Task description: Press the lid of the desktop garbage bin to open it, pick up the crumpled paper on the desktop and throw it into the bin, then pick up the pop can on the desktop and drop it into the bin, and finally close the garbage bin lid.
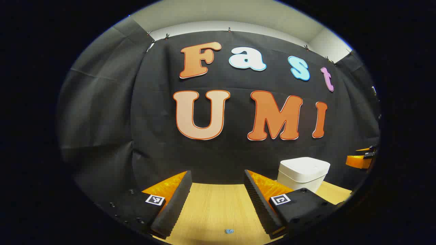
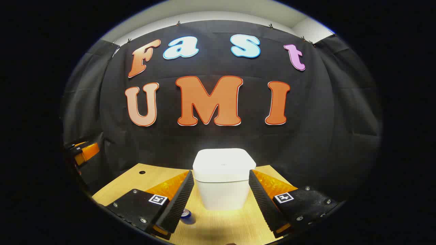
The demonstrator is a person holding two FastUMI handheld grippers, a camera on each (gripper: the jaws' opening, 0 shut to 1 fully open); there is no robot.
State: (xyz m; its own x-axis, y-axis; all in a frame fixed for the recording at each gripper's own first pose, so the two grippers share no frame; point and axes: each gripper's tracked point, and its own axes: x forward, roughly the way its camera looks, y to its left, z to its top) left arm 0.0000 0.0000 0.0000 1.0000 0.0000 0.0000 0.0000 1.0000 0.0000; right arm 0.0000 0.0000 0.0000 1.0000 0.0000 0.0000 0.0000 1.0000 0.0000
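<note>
While lid [image 2: 223, 164] sits closed, both grippers [image 1: 216, 200] [image 2: 221, 200] hover agape.

Pop can [image 2: 186, 214] half hidden behind claw finger; crumpled paper [image 1: 229, 231] tiny (shape unclear).

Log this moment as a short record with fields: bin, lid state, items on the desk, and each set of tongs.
bin: white desktop garbage bin, standing on the wooden desk, directly ahead of the right tongs
lid: down, bin closed
paper: small bluish crumpled scrap on the desk, just ahead of the left tongs
can: pop can on the desk, partly hidden behind the right tongs' left-hand finger
left tongs: open, holding nothing
right tongs: open, holding nothing, above the desk and short of the bin
task stage: lid not yet pressed
</note>
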